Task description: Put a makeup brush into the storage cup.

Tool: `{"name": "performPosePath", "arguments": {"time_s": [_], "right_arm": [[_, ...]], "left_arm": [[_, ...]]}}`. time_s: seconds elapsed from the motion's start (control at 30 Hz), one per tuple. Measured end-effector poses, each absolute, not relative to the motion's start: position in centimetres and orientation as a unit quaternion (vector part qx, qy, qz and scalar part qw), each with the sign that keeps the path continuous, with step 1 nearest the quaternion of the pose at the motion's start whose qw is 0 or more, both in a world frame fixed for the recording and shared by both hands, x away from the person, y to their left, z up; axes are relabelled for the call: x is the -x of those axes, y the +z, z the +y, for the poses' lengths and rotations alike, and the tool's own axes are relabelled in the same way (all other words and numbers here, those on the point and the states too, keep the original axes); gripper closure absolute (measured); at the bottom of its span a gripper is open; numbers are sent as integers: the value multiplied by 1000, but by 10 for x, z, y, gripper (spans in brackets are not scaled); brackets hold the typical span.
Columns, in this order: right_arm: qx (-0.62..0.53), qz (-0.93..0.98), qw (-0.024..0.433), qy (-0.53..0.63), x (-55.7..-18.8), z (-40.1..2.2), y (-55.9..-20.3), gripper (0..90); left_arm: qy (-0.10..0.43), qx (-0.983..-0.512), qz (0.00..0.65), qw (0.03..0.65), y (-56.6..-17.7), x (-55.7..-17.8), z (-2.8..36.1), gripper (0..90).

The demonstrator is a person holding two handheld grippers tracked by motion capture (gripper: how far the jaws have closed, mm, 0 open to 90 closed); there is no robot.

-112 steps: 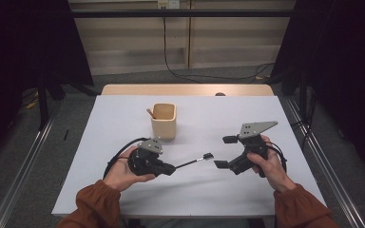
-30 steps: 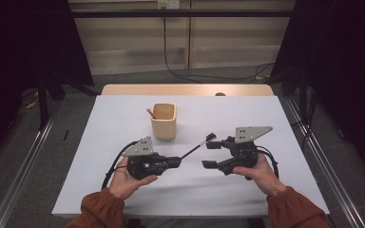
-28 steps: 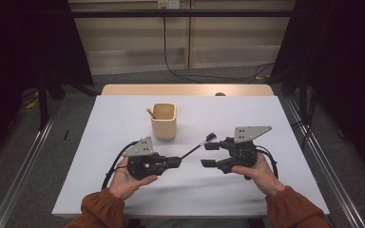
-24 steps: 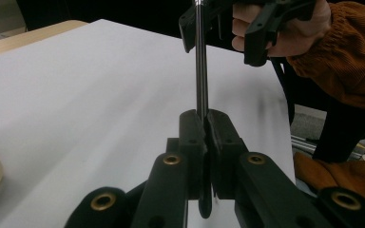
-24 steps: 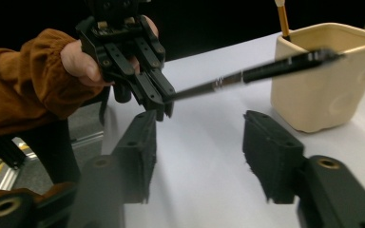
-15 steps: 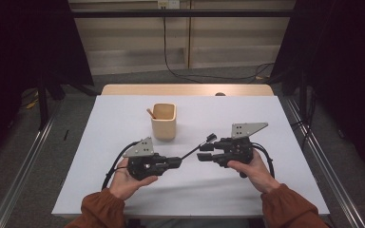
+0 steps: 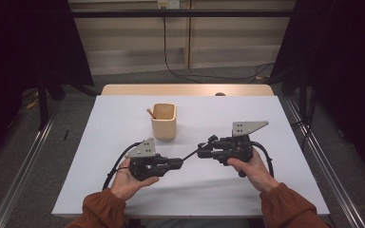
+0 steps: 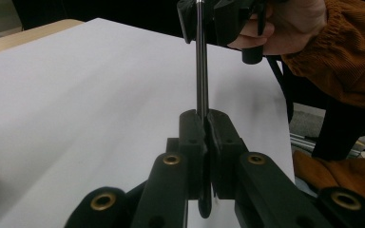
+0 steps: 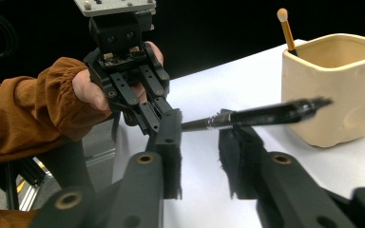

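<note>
Now the left gripper is clamped on a thin black brush. Right gripper jaws, just been closing, sit either side of brush w/ a gap, not gripping yet.

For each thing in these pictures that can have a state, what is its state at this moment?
Left gripper: shut on the black brush.
Black brush: held level above the table, its far end between the right gripper's jaws.
Right gripper: jaws have just been closing around the brush; a gap remains, so open.
Cream cup: upright on the table, holding a thin wooden stick.
Wooden stick: leaning inside the cup, tip up.
</note>
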State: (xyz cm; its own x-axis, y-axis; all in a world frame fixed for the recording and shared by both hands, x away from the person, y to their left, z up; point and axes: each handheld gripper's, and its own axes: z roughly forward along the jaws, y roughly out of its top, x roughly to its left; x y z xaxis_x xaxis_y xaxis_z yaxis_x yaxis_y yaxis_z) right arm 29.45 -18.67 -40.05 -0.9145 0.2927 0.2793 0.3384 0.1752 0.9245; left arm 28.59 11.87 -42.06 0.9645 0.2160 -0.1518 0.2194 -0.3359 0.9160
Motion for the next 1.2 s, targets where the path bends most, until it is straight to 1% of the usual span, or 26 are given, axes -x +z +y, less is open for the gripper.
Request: {"name": "performPosePath", "arguments": {"time_s": [0.07,0.2,0.37,0.5,0.6,0.63,0.67,0.8,0.87,0.9,0.93,0.97,1.0,1.07,1.13,1.2], "right_arm": [[208,-765,22,-609,-295,-187,-401,736],[207,-762,27,-614,-295,-187,-400,792],[206,-759,39,-616,-295,-187,-400,820],[203,-755,57,-621,-295,-188,-400,847],[199,-757,59,-620,-294,-186,-399,854],[200,-756,59,-621,-294,-187,-398,854],[200,-755,61,-621,-294,-187,-398,854],[202,-756,61,-619,-294,-188,-397,854],[202,-757,62,-618,-294,-189,-397,855],[203,-758,62,-617,-294,-189,-396,855],[205,-759,62,-615,-295,-189,-396,855],[205,-760,62,-613,-295,-189,-395,854],[204,-762,62,-612,-295,-188,-394,855],[204,-764,61,-609,-296,-187,-392,855],[204,-765,59,-608,-297,-187,-390,855],[207,-769,57,-602,-298,-186,-386,855]], "left_arm": [[-2,-819,132,559,-421,-286,118,856],[2,-821,127,557,-422,-285,117,855],[7,-823,126,553,-424,-285,116,849],[13,-823,129,553,-425,-286,116,825],[13,-819,135,558,-425,-287,116,791],[15,-819,136,557,-425,-287,116,759],[15,-819,137,557,-425,-287,117,752],[16,-815,150,559,-426,-289,118,629],[21,-814,157,558,-425,-288,118,533],[21,-813,166,558,-424,-289,118,464],[21,-812,168,558,-424,-289,119,428],[24,-812,171,557,-424,-289,119,417],[25,-811,175,557,-424,-289,120,387],[26,-809,185,558,-423,-288,121,280],[27,-809,188,557,-422,-288,122,230],[26,-809,194,555,-422,-288,122,156]]}}
